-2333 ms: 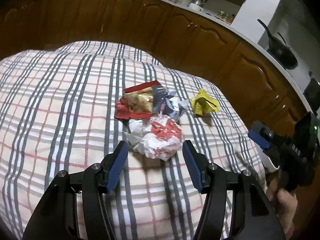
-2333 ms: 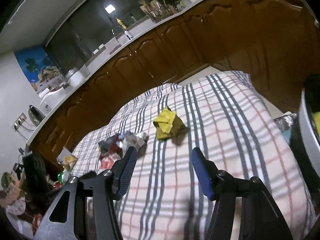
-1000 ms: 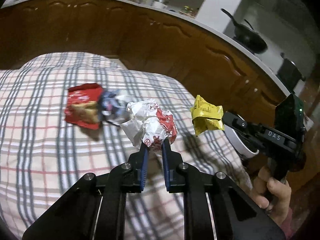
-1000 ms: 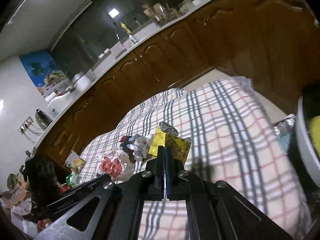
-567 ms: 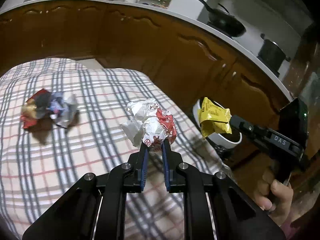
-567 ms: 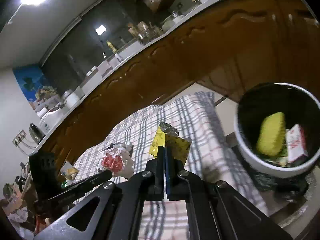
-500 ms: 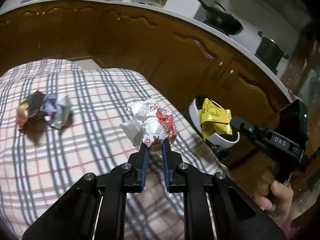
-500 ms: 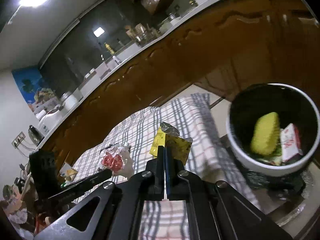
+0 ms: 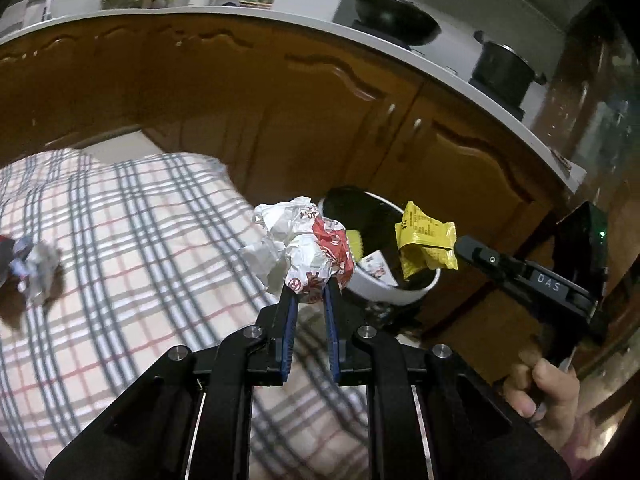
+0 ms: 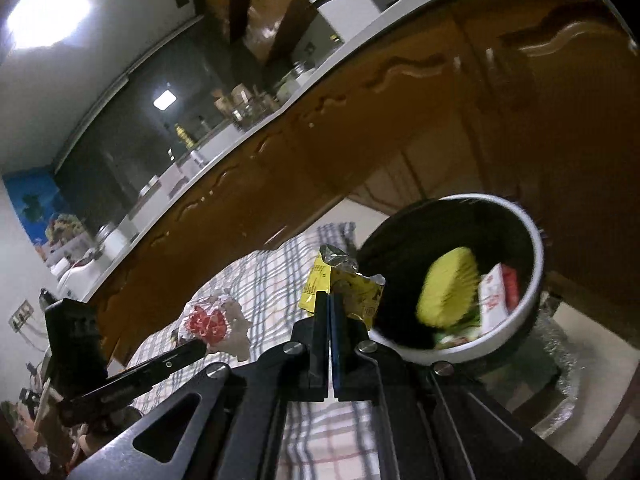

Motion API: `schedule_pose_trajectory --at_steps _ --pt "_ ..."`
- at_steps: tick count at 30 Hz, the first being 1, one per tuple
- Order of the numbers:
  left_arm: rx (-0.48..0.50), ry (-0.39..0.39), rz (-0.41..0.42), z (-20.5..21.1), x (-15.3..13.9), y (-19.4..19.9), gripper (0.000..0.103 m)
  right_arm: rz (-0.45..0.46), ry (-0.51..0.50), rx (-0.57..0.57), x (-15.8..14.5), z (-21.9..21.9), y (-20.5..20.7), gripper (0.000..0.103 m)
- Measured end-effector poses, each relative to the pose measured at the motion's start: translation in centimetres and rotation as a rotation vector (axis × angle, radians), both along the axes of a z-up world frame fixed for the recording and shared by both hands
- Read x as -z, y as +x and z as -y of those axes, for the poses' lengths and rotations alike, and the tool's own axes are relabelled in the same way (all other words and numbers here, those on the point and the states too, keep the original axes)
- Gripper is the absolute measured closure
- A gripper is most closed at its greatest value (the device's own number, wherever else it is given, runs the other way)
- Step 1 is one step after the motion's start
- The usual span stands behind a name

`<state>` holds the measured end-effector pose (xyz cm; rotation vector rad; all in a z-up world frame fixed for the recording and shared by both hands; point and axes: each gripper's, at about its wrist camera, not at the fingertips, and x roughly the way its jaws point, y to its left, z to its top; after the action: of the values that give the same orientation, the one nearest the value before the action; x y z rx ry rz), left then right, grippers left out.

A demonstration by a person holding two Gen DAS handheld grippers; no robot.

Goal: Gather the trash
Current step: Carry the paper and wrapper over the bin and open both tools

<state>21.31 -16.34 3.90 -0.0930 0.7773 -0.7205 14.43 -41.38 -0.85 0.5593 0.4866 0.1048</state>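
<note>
My left gripper (image 9: 308, 286) is shut on a crumpled white and red paper wrapper (image 9: 302, 246), held in the air over the right end of the checked tablecloth (image 9: 132, 248). My right gripper (image 10: 331, 295) is shut on a yellow snack packet (image 10: 344, 290), which hangs in front of the white-rimmed trash bin (image 10: 532, 300). In the left wrist view the packet (image 9: 426, 240) hangs over the bin (image 9: 384, 292), held by the right gripper (image 9: 460, 246). The bin holds a yellow lump (image 10: 450, 290) and a red and white carton (image 10: 496, 294).
More crumpled trash (image 9: 34, 270) lies on the cloth at the far left. Brown kitchen cabinets (image 9: 280, 112) stand behind the table under a white counter with a black pan (image 9: 394, 20) and a pot (image 9: 502, 74). A hand (image 9: 546, 386) grips the right tool.
Both grippers carried their trash off the cloth's middle to the right; the bin has come into view beneath the yellow packet. The remaining trash pile slid to the left edge.
</note>
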Motion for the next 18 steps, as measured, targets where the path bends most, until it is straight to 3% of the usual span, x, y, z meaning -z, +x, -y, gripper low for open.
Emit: schedule_pose_trajectory --at_steps 9,18 --pt "0.091 0.029 0.011 6.0 -0.7 1.1 0.091 -0.003 -0.002 0.083 0.2 3.8 -0.5 0.103" --pt "0.127 0.050 -0.010 9.2 -0.1 2.5 0.091 -0.023 -0.001 0.096 0.7 5.5 0.6 0.103"
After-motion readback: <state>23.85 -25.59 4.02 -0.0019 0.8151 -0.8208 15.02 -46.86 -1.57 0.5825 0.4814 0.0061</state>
